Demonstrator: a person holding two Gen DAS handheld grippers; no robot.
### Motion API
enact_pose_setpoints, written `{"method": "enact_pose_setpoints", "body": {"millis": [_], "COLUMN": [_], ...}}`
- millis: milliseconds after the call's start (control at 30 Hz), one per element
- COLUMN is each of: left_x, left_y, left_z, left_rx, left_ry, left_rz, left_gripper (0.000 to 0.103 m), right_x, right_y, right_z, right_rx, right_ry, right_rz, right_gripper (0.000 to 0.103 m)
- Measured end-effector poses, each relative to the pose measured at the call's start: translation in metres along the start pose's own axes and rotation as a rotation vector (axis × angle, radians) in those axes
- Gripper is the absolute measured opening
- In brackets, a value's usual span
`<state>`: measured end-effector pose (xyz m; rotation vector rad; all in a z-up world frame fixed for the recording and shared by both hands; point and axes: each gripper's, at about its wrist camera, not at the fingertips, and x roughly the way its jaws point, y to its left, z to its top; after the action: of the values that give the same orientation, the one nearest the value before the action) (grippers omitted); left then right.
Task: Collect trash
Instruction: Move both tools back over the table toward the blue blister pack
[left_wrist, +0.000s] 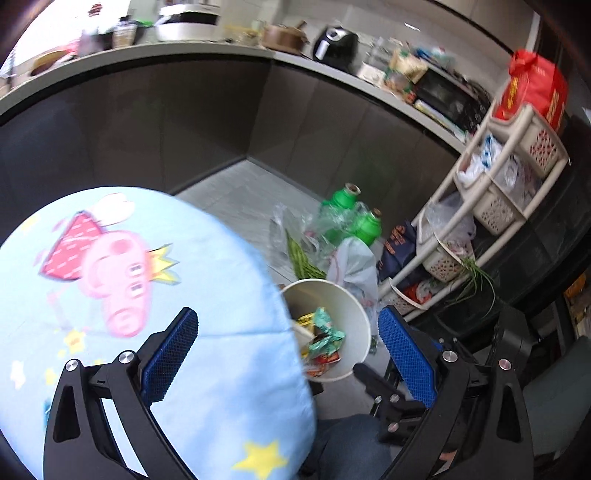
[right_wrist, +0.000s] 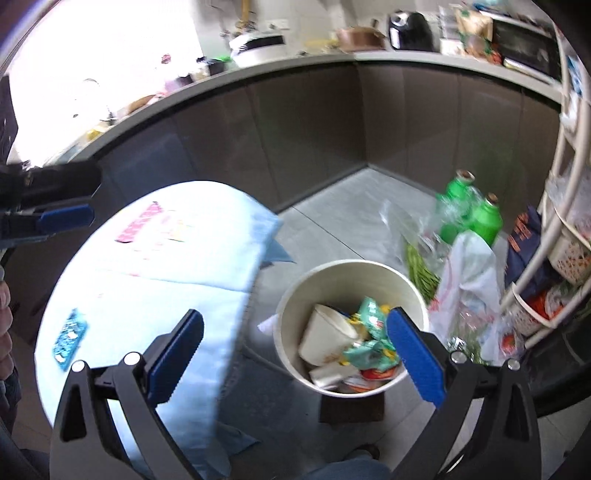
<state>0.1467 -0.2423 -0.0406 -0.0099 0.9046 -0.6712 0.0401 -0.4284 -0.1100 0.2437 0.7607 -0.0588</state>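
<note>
Wrapper (right_wrist: 69, 335) flat on surface (right_wrist: 192, 254), left of right tool (right_wrist: 294, 334) | nearer it than left tool (left_wrist: 288, 334) | long axis near-far | both tools apart, empty | bin (right_wrist: 291, 295) right

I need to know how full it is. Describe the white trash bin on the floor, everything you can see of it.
The white trash bin is a round, open-topped bucket with no lid, smooth and plastic-looking. It stands upright on the grey floor beside the blue-clothed round table, on something dark. Inside lie a white paper cup on its side and crumpled green, yellow and red wrappers, filling only the lower part. A white plastic bag sits against its far side. Neither gripper touches it.
</note>
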Motion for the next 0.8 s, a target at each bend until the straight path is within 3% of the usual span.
{"method": "enact_pose_setpoints", "body": {"millis": [100,367,433,633,800], "left_x": [-0.035,-0.094,-0.098,-0.089,-0.059], "left_y": [0.028,0.128,0.148,0.170,0.176], "left_z": [-0.019,-0.092,-0.106,-0.136,-0.140], "left_rx": [-0.026,-0.156,-0.168,-0.093,-0.043], "left_ry": [-0.014,0.002,0.019,0.093,0.164], "left_rz": [0.037,0.266,0.317,0.361,0.366], "left_gripper": [0.094,0.094,0.094,0.093,0.080], "right_x": [-0.007,-0.009,-0.006,0.002,0.003], "right_y": [0.025,0.104,0.122,0.161,0.171], "right_z": [0.003,0.000,-0.001,-0.006,-0.010], "right_rx": [-0.040,-0.156,-0.183,-0.237,-0.264], "right_ry": [-0.006,0.021,0.033,0.067,0.085], "right_rz": [0.041,0.162,0.180,0.224,0.233], "right_gripper": [0.099,0.099,0.099,0.099,0.099]}}
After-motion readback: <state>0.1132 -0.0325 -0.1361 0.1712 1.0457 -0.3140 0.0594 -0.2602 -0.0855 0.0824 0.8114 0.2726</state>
